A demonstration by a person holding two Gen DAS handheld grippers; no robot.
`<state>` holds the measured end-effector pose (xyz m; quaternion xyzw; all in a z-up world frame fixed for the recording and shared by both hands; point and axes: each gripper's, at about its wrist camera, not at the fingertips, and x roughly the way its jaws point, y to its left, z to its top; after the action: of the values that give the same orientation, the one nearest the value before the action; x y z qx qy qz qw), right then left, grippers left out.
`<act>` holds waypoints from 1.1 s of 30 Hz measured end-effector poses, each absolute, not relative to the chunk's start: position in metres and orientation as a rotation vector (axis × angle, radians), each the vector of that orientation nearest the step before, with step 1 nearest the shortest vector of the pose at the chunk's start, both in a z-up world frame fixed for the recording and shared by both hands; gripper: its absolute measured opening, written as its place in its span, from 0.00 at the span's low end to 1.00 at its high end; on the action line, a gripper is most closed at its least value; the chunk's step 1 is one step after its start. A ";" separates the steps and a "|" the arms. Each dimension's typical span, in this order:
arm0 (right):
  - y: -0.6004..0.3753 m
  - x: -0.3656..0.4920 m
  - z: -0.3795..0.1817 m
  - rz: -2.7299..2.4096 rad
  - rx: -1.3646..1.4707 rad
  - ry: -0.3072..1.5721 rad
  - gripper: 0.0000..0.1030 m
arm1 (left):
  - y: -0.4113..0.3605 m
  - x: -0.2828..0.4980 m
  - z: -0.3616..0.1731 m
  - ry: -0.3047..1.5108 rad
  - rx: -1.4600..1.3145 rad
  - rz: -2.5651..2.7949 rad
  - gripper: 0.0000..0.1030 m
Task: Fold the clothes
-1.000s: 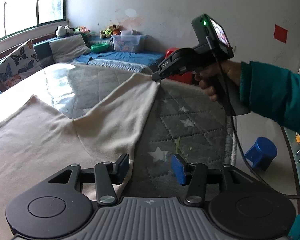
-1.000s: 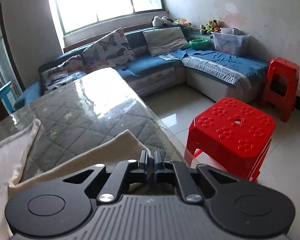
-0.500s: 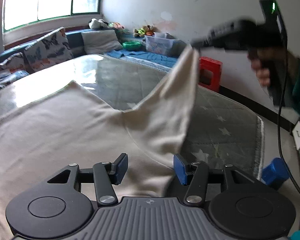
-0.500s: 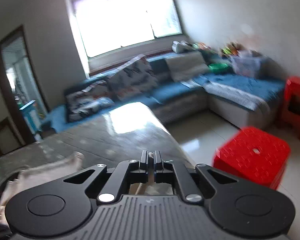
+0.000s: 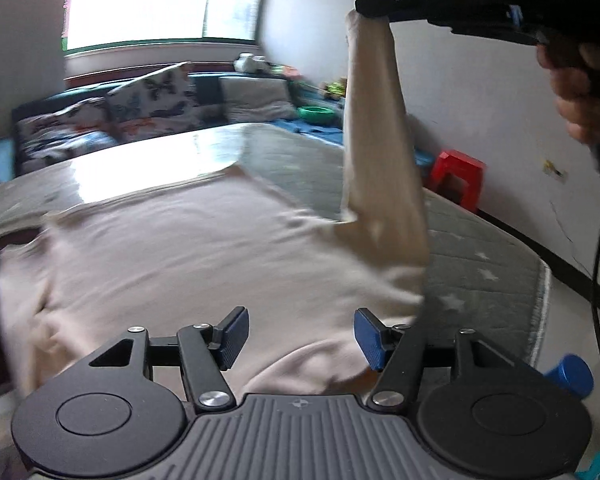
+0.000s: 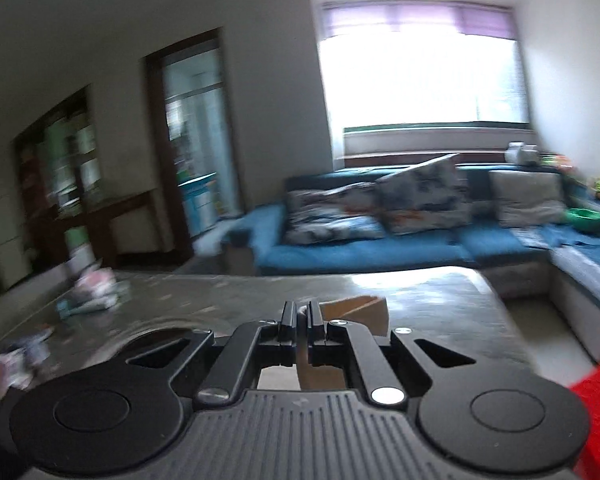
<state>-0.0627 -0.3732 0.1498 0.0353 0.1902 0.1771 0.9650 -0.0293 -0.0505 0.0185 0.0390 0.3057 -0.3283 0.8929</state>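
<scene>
Right claw point(image 5: 358, 7) pinching cream garment point(image 5: 204, 264) sleeve, lifted.
Left claw point(image 5: 300, 336) spread, just been opening, garment flat below and ahead on tabletop point(image 5: 480, 248).

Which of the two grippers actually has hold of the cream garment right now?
The right gripper, raised at the left-wrist view's top, shut on the cream garment by its sleeve. The left gripper has been opening; its blue pads grip nothing.
</scene>
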 end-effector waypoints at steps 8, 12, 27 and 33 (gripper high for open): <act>-0.270 -0.049 0.113 0.589 -0.004 0.533 0.05 | -0.006 -0.042 0.011 0.650 0.009 -0.556 0.63; -0.251 -0.053 0.101 0.621 -0.046 0.576 0.09 | 0.006 -0.046 0.012 0.649 -0.008 -0.527 0.63; -0.344 -0.061 0.046 0.404 -0.185 0.776 0.10 | 0.010 -0.036 0.029 0.598 0.003 -0.444 0.62; -0.349 -0.044 0.033 0.425 -0.204 0.772 0.11 | -0.001 -0.020 0.022 0.635 0.010 -0.427 0.61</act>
<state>-0.0443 -0.3489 0.0328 -0.0986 0.3729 0.2054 0.8994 -0.0199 -0.0005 0.0224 0.0050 0.3096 -0.2082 0.9278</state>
